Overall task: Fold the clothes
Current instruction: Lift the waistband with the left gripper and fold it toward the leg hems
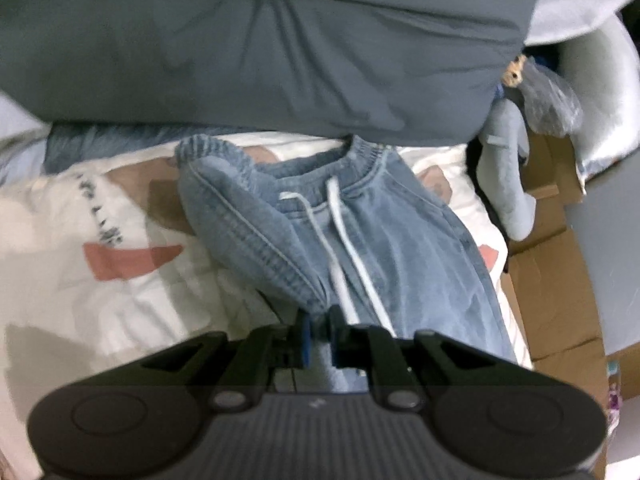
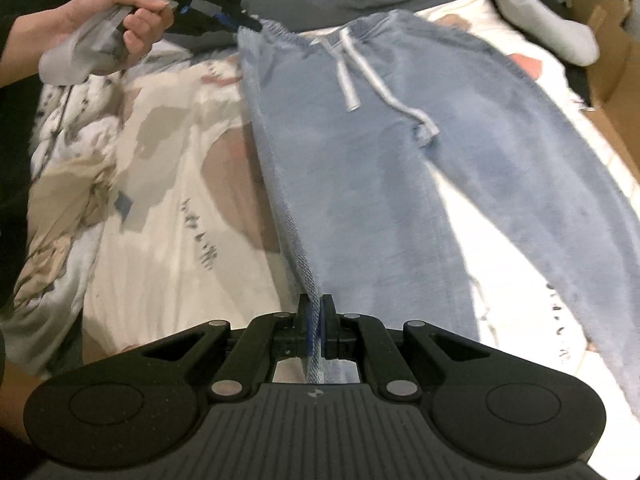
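Light blue denim pants (image 2: 400, 180) with a white drawstring (image 2: 348, 72) lie lengthwise on a patterned white bedspread (image 2: 180, 220). In the right wrist view my right gripper (image 2: 318, 312) is shut on the pants' left side edge low on the leg, which is lifted off the bed. A hand (image 2: 108, 12) at top left holds my left gripper (image 2: 252, 23) at the waistband's left corner. In the left wrist view the left gripper (image 1: 318, 322) is shut on that waistband corner, and the pants (image 1: 400, 240) fold over toward the drawstring (image 1: 344, 232).
A large grey pillow (image 1: 260, 48) lies just beyond the waistband. A grey-blue plush toy (image 1: 508, 168) and cardboard boxes (image 1: 552, 280) line the bed's right side. The bedspread (image 1: 100, 300) stretches out left of the pants.
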### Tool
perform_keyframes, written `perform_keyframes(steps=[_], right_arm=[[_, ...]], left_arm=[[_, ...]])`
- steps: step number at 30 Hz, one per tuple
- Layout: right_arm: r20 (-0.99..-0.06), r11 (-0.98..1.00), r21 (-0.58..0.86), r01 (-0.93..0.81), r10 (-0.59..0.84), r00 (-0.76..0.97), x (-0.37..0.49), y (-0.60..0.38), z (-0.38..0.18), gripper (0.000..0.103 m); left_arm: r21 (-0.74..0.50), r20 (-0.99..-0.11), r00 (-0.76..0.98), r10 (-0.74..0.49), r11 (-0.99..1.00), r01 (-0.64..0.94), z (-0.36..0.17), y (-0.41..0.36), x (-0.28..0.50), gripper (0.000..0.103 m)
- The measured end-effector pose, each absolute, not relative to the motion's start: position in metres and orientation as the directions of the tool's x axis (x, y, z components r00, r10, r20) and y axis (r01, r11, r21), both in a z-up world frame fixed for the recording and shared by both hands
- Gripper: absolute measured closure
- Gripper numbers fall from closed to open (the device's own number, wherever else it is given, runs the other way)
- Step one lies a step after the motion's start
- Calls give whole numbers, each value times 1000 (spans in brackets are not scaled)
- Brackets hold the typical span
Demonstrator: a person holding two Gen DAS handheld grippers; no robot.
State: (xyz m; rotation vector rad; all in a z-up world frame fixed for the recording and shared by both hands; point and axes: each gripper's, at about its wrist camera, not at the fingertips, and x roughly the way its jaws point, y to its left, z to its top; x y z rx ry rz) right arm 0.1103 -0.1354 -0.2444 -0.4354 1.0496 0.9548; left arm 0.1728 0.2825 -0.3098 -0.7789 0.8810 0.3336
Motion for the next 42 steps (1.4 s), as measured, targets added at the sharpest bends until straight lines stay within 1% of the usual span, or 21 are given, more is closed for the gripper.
perform_keyframes(steps=[7, 11, 14, 29, 42], right_arm=[[-867, 610, 79, -788, 432, 247, 140, -153, -224, 102], [-859, 629, 47, -776, 423, 290, 159, -164, -215, 102], [-853, 647, 53, -760, 426, 303, 177, -172, -210, 102], [-873, 698, 66, -713, 386, 297, 257, -189, -216, 102], [-886, 745, 42, -666, 336, 320, 322, -192, -235, 102]], left_arm=[[-449, -795, 605, -43, 713, -539, -279, 255, 207, 95], [-454, -789, 612, -53, 722, -522, -270, 242, 228, 95], [-448, -785, 617, -57, 740, -502, -267, 232, 246, 95], [-496, -760, 642, -97, 725, -478, -288, 215, 304, 96], [-496, -763, 635, -121, 740, -455, -319, 206, 359, 96]])
